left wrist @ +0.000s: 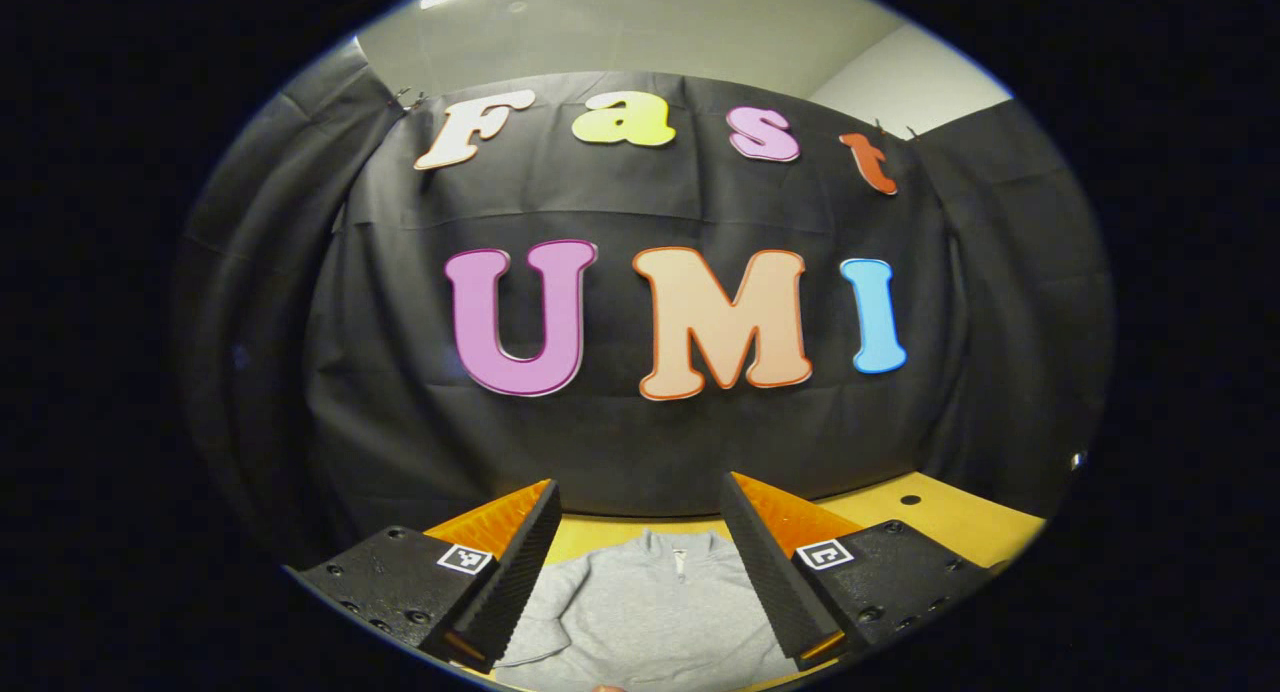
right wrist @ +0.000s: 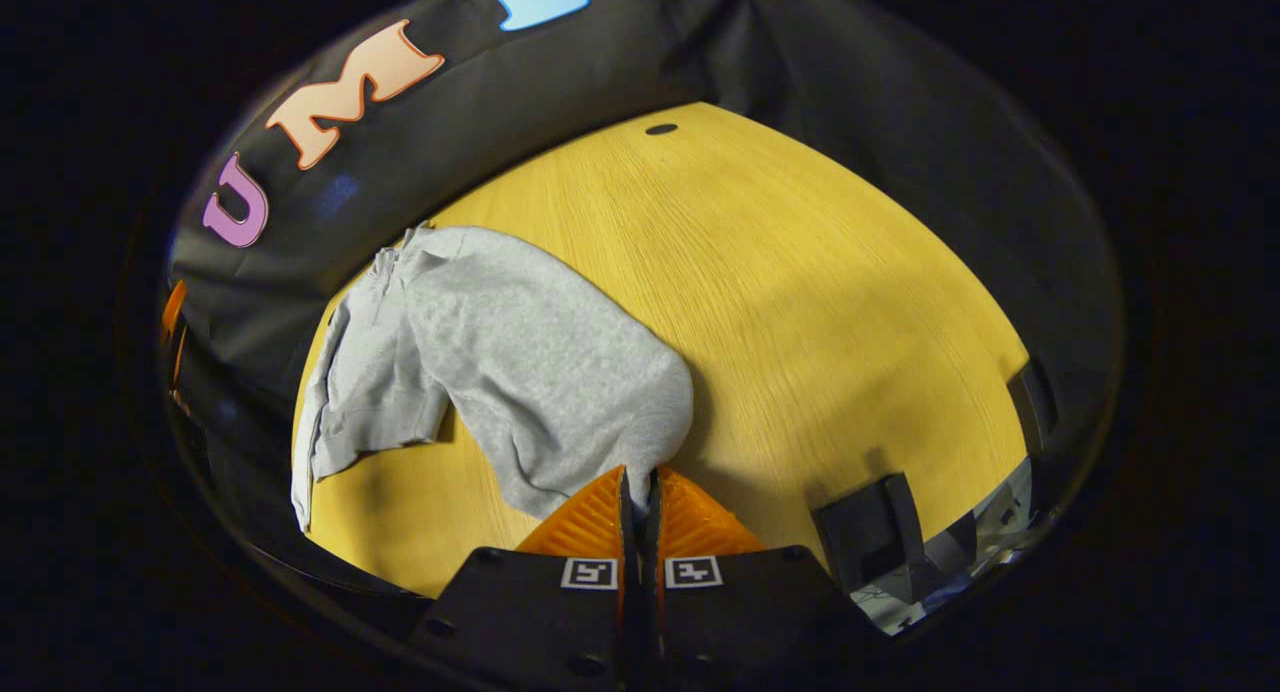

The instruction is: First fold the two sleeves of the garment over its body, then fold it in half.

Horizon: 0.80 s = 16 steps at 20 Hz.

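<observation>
R gripper (right wrist: 637, 482) has its jaws clamped on a fold of the grey garment (right wrist: 520, 362), which trails up and left from them across the worktop (right wrist: 800, 302). L gripper (left wrist: 640, 562) hangs above, jaws wide apart, w/ the collar straight ahead; R is nearer for the sleeve fold.

The garment (right wrist: 540, 372) is soft, matt knit cloth with a fleecy, heathered look. The tabletop (right wrist: 800, 302) is smooth wood with fine grain and a faint sheen. The wall (left wrist: 640, 442) is matt, creased cloth.

Left cam level; right downward (share garment (left wrist: 650, 612))
</observation>
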Each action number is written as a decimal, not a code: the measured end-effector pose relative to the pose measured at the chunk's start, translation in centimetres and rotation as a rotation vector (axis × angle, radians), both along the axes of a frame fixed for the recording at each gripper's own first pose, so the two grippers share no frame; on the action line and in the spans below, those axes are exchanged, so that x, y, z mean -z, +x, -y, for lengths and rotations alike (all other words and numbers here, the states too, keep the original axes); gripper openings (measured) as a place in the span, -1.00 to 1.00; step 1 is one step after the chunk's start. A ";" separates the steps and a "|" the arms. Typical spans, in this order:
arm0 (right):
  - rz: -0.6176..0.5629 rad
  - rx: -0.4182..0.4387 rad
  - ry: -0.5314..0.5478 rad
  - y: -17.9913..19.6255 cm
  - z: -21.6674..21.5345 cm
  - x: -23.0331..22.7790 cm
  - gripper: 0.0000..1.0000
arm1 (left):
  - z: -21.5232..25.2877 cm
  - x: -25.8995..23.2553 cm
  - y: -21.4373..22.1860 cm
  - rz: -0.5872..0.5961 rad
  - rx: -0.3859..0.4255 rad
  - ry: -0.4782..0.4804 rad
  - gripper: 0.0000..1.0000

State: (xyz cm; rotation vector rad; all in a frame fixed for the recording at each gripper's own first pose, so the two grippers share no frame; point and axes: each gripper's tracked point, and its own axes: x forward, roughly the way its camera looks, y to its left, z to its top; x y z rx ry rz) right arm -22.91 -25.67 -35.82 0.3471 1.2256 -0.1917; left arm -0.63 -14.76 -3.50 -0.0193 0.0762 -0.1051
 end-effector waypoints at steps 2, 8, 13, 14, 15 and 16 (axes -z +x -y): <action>0.045 0.002 0.019 2.5 -1.4 -1.2 -0.94 | -1.3 0.5 -0.3 -0.018 -0.011 -0.012 0.94; 0.148 0.001 0.085 9.7 -6.9 -3.4 -0.94 | -7.2 0.1 -0.4 -0.012 -0.061 0.037 0.88; 0.198 0.006 0.192 14.6 -12.0 -4.8 -0.94 | -11.8 0.1 -0.9 -0.014 -0.116 0.059 0.88; 0.206 0.003 0.200 15.4 -13.0 -5.1 -0.94 | -12.9 0.1 -1.1 -0.011 -0.129 0.063 0.89; 0.213 -0.003 0.214 16.3 -14.0 -5.4 -0.94 | -13.8 0.0 -1.1 -0.008 -0.142 0.069 0.89; 0.224 -0.010 0.220 17.2 -14.8 -5.6 -0.94 | -14.7 -0.2 -1.2 -0.003 -0.155 0.076 0.94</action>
